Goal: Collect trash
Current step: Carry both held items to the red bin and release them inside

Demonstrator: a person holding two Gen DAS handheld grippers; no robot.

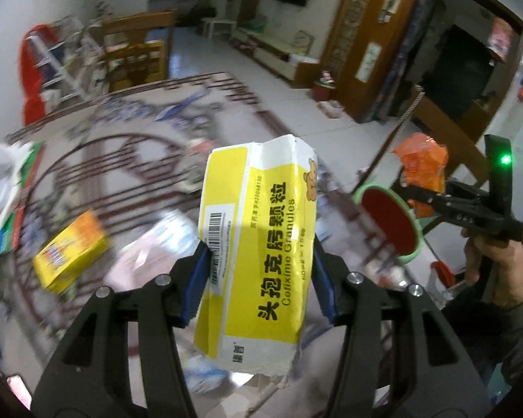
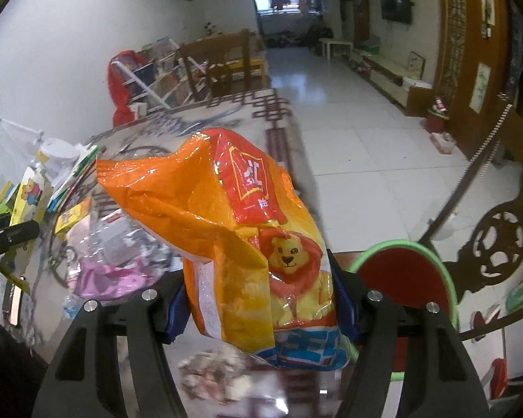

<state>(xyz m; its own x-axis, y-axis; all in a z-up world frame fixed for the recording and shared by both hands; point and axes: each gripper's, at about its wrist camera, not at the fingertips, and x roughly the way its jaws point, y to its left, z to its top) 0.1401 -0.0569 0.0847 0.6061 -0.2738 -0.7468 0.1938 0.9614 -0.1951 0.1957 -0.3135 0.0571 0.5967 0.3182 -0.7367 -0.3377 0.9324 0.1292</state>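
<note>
My left gripper (image 1: 259, 278) is shut on a yellow and white medicine box (image 1: 258, 244), held upright above the table with its top flap torn open. My right gripper (image 2: 261, 299) is shut on an orange snack bag (image 2: 233, 230) with a lion printed on it. In the left wrist view the same orange snack bag (image 1: 423, 167) and the right gripper (image 1: 406, 191) appear at the right, with a hand (image 1: 491, 257) on the handle. A green-rimmed bin with a red inside (image 1: 390, 224) stands below and right of the table edge, also seen as the bin (image 2: 406, 285) in the right wrist view.
The patterned table (image 1: 129, 160) carries a yellow-orange box (image 1: 69, 254), clear plastic wrapping (image 2: 118, 244), a pink wrapper (image 2: 104, 280) and stacked books (image 2: 69, 177) at the left. A carved dark chair back (image 2: 498, 244) stands at the right. Tiled floor (image 2: 359, 132) lies beyond.
</note>
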